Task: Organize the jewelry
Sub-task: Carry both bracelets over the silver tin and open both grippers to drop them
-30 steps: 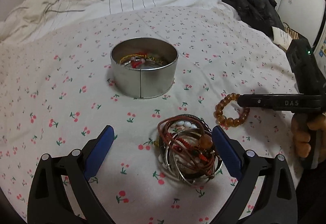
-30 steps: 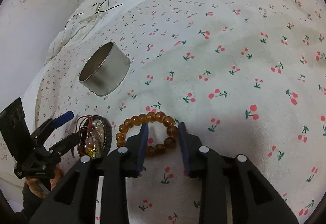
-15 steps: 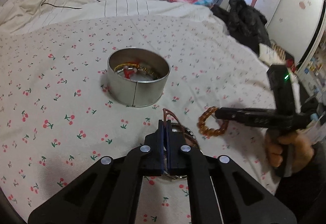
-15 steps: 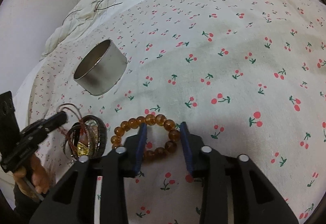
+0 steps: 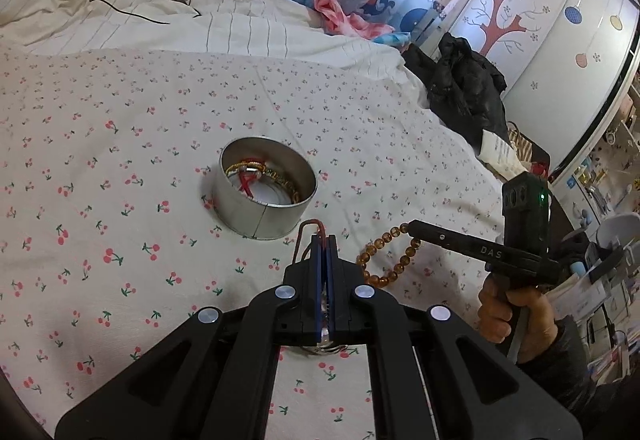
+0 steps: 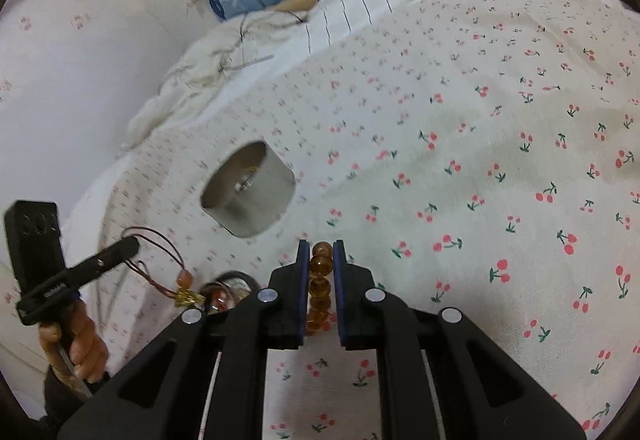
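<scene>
A round metal tin (image 5: 264, 194) with gold and red jewelry inside sits on the cherry-print bedspread; it also shows in the right wrist view (image 6: 248, 194). My left gripper (image 5: 324, 240) is shut on a red cord bracelet (image 5: 309, 226) and lifts it above the bed, near the tin's front edge; the cord (image 6: 160, 244) dangles with a bead and gold charm. The rest of the bangle pile (image 6: 230, 290) lies below. My right gripper (image 6: 321, 252) is shut on an amber bead bracelet (image 6: 320, 280), which hangs from it in the left wrist view (image 5: 386, 256).
A crumpled white blanket (image 5: 120, 16) with a black cable lies at the far side. Black clothing (image 5: 464, 88) sits at the bed's right edge. A wall runs along the left (image 6: 60, 80).
My left gripper shut on the red cord and raised it from the pile. My right gripper shut on the amber bracelet and lifted it off the bedspread.
</scene>
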Motion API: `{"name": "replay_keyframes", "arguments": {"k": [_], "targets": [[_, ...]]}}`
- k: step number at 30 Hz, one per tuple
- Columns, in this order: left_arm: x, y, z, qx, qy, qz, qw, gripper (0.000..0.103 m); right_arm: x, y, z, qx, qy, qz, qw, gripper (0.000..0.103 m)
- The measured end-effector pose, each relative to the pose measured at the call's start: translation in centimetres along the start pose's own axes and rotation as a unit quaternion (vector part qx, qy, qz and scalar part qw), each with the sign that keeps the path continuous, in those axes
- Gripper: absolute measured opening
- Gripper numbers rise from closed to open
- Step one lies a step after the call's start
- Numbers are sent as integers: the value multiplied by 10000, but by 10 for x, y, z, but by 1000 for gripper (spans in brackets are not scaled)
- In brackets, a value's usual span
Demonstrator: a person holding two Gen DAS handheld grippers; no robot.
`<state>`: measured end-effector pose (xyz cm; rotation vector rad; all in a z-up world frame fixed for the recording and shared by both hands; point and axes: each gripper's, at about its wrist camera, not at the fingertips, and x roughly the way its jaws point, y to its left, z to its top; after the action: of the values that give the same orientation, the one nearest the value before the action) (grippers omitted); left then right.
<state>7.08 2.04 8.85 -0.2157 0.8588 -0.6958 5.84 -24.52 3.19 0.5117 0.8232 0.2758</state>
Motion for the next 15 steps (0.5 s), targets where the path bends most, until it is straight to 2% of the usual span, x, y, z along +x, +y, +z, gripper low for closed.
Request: {"name": "replay_keyframes", "arguments": {"k": [7, 15], "targets": [[2, -17, 29, 243, -32, 159, 9996, 2, -15, 31, 10, -517, -486, 362, 9968, 12], [24, -32, 79, 399, -164, 206, 9989, 2, -21, 26, 23, -369, -712, 571, 9951, 12]]}}
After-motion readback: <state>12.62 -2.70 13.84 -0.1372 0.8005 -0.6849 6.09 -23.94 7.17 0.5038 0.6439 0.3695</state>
